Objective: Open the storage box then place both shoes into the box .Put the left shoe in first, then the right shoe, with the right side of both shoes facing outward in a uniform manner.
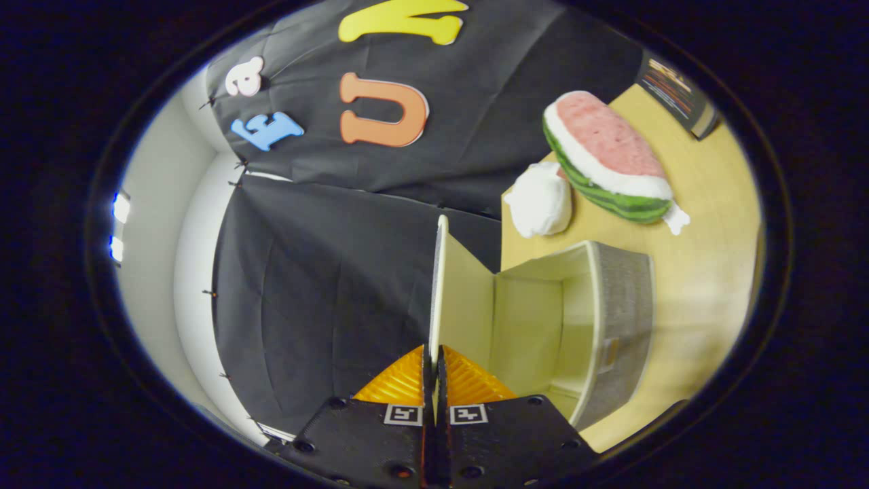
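I see my gripper (434, 356) clenched on the thin cream lid (441, 285) of the grey fabric storage box (621, 319), which stands open on the pale wooden table (706, 272).

The gripper (434, 367) had ribbed orange fingers (397, 382) on black perforated mounts with square black-and-white markers.

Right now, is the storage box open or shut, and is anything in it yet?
Open. The gripper is shut on the lid, swung clear of the storage box. The pale inside that shows holds no shoe.
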A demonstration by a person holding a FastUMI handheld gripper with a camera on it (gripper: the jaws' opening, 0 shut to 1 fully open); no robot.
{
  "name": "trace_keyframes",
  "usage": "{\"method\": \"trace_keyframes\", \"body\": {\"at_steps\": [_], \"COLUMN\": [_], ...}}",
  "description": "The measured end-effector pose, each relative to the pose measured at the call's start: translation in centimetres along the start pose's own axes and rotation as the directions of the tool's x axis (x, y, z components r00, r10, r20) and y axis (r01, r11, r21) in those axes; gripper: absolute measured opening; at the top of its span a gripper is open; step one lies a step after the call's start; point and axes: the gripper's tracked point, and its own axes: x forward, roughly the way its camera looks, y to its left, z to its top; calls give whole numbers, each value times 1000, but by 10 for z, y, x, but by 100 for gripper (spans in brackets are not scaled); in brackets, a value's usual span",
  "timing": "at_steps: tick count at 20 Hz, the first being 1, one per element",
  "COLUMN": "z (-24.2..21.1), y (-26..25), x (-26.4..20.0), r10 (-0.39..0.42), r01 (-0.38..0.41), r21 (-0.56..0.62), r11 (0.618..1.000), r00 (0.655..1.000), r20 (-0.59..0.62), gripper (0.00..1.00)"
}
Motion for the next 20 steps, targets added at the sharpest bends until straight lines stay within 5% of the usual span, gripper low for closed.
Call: {"method": "trace_keyframes", "body": {"at_steps": [7, 11, 18, 20], "z": [-23, -42, -58, -55], "y": [73, 99, 113, 106], "x": [96, 139, 150, 131], "r10": [-55, -66, -111, -161], "r01": [52, 59, 108, 162], "r21": [-106, -168, -229, -287], "r11": [993, 984, 967, 944], "r00": [998, 997, 994, 987], "r20": [-24, -35, 1, 28], "gripper": [1, 12, 88, 94]}}
